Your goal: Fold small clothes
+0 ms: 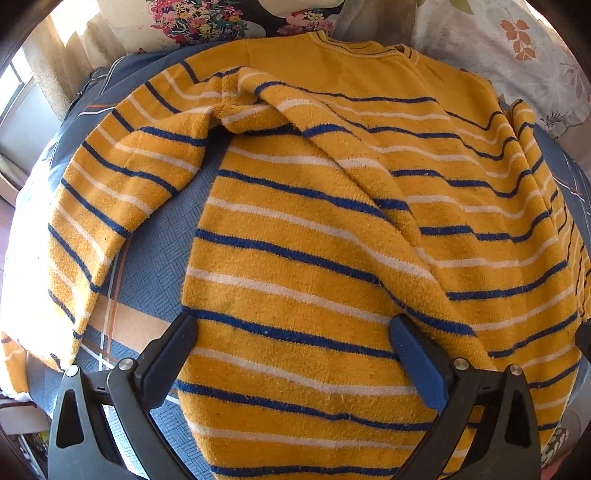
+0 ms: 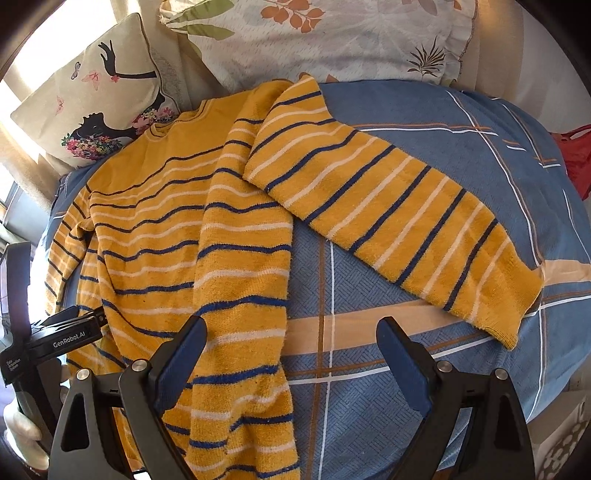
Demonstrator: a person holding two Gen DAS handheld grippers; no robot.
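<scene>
A yellow sweater (image 1: 295,258) with blue and white stripes lies flat on the bedspread, collar at the far end. A ridge of loose cloth runs diagonally across its body. In the left wrist view one sleeve (image 1: 103,206) hangs down the left. My left gripper (image 1: 295,336) is open, its fingers straddling the lower body just above the cloth. In the right wrist view the other sleeve (image 2: 388,221) stretches out to the right. My right gripper (image 2: 293,338) is open over the sweater's (image 2: 155,229) right edge and bare bedspread. The left gripper (image 2: 94,317) shows at that view's left edge.
The blue checked bedspread (image 2: 406,369) covers the bed. A floral cushion (image 2: 92,99) and a leaf-print pillow (image 2: 332,33) lie behind the collar. Something red (image 2: 576,158) sits at the far right edge. A white-gloved hand (image 2: 18,424) holds the left gripper.
</scene>
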